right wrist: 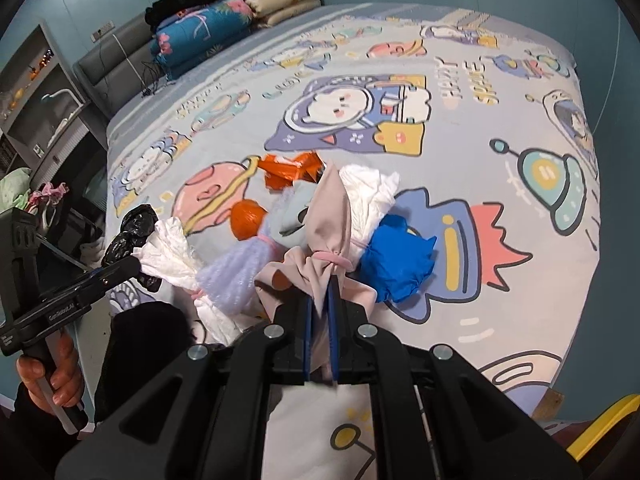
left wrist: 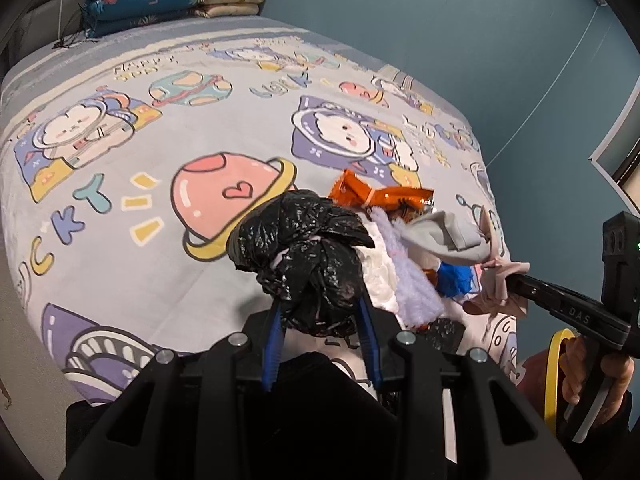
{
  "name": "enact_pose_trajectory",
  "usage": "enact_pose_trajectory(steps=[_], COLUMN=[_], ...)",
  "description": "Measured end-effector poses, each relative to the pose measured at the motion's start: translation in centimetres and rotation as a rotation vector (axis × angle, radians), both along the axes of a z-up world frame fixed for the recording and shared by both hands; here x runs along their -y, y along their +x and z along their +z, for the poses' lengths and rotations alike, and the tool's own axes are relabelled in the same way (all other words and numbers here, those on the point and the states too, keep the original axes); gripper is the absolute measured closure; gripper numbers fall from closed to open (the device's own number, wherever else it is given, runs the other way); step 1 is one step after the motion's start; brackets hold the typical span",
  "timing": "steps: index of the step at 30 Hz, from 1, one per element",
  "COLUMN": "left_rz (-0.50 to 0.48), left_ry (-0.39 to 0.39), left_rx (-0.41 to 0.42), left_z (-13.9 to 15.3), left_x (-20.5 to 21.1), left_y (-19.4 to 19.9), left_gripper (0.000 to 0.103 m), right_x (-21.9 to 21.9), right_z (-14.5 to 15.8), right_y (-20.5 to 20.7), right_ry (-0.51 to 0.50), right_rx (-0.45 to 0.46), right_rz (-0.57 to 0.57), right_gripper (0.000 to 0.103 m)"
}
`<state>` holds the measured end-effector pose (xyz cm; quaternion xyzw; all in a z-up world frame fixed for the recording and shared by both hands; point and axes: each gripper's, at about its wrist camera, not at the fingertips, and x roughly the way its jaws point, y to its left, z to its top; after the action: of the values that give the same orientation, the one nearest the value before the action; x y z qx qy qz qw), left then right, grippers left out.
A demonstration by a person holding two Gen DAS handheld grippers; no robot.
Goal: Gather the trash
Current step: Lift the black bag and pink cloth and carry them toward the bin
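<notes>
In the left wrist view, a crumpled black plastic bag [left wrist: 308, 256] is clamped between the blue pads of the left gripper [left wrist: 320, 312], above the cartoon-print bedspread [left wrist: 120, 184]. An orange wrapper [left wrist: 380, 194] lies just beyond.

In the right wrist view, a beige cloth bundle [right wrist: 328, 224] tied with a pink band [right wrist: 334, 258] is pinched in the nearly closed right gripper [right wrist: 321, 292]; crumpled blue plastic [right wrist: 396, 260] is seen beside it.

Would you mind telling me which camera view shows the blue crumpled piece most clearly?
The right wrist view: the blue crumpled piece lies fully exposed on the bedspread. The left wrist view shows only a blue sliver behind lilac yarn and grey cloth.
</notes>
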<state>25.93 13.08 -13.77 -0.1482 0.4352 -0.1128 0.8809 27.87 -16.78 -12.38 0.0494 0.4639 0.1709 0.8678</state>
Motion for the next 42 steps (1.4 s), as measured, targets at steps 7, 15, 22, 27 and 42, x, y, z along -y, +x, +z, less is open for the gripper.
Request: enact_pose_trajectory(steps=[7, 15, 22, 27, 42], left_rz=[0.019, 0.034, 0.059, 0.056, 0.017], left_ry=[0.014, 0.067, 0.058, 0.048, 0.024], left_rx=[0.043, 0.076, 0.123, 0.157, 0.224], left_z=[1.8, 3.4, 5.6, 7.0, 10.4], left_x=[-0.9, -1.5, -2.3, -2.2, -0.6], left_y=[-1.2, -2.8, -3.9, -4.7, -7.0], left_gripper=[0.072, 0.072, 0.073, 0.073, 0.074], right_x=[0.0, 0.6, 1.4, 2.1, 4.3], right_z=[1.9, 2.5, 3.2, 4.5, 8.3], right_y=[-1.6, -2.8, -3.6, -4.7, -7.8], right_ry=[0.022, 0.036, 0.055, 0.071, 0.112], right_rx=[0.036, 0.046, 0.066, 0.099, 0.188], right_rz=[0.014, 0.015, 0.004, -0.002, -0.019], right_gripper=[0.097, 0.097, 0.097, 0.097, 0.097])
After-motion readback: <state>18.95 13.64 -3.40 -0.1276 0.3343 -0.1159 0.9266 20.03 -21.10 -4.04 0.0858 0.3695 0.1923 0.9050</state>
